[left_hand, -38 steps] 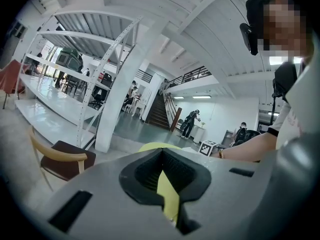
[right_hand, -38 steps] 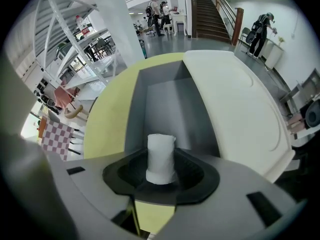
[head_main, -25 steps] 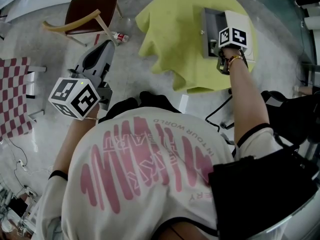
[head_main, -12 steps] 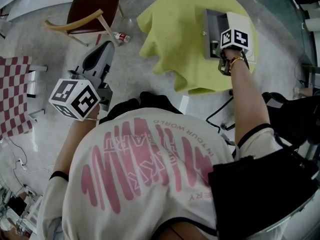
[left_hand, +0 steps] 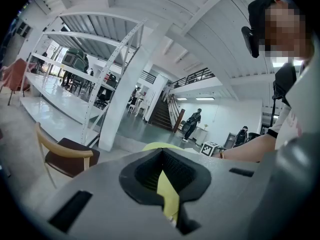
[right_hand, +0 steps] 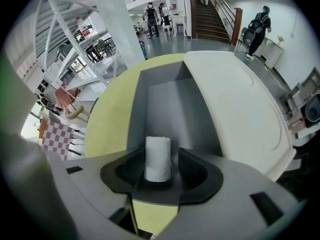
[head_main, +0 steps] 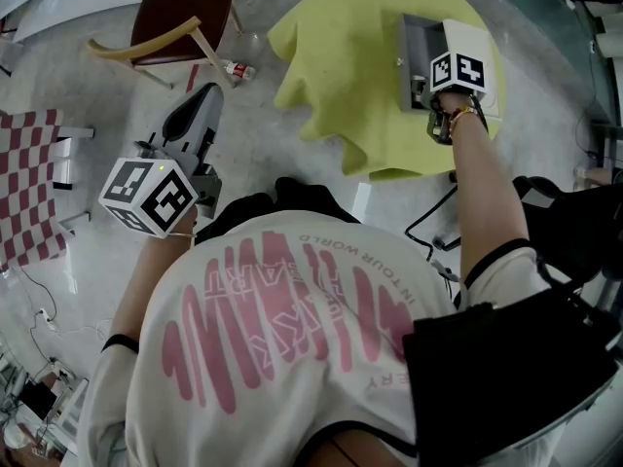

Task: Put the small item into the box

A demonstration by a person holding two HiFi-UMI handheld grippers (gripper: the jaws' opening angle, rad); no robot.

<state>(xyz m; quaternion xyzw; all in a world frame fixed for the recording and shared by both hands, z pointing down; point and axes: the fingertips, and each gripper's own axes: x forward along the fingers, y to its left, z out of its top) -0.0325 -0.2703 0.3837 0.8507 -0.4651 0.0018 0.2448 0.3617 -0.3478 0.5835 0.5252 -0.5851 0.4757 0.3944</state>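
**Inside the box (right_hand: pixel 167 96), a small white roll (right_hand: pixel 158 156) is sitting between spread jaws**

Just above the box floor, the white roll is standing on end, its length lying along the jaws of the right gripper (right_hand: pixel 161 168). Those jaws have just been opening. The roll is between them, but a dark gap is showing on either side of it, so the pads do not seem to be pressing it. Whether its far end is touching the grey floor I cannot tell.

It looks like wound paper or cloth, so I am judging it light, soft enough to dent under a hard squeeze, and matt rather than slippery. It is not fragile, though it is likely to tip and roll once lying on its side. The best hold would be across the round flank at mid-length, with gentle pressure.

Beside the box, on its far side from the yellow cloth (head_main: pixel 331 76), the pale lid (right_hand: pixel 240 109) is lying open. Well away from the box, off the table, the left gripper (left_hand: pixel 161 159) is hanging with its jaws pressed together and empty, pointing towards a chair (head_main: pixel 180 22).
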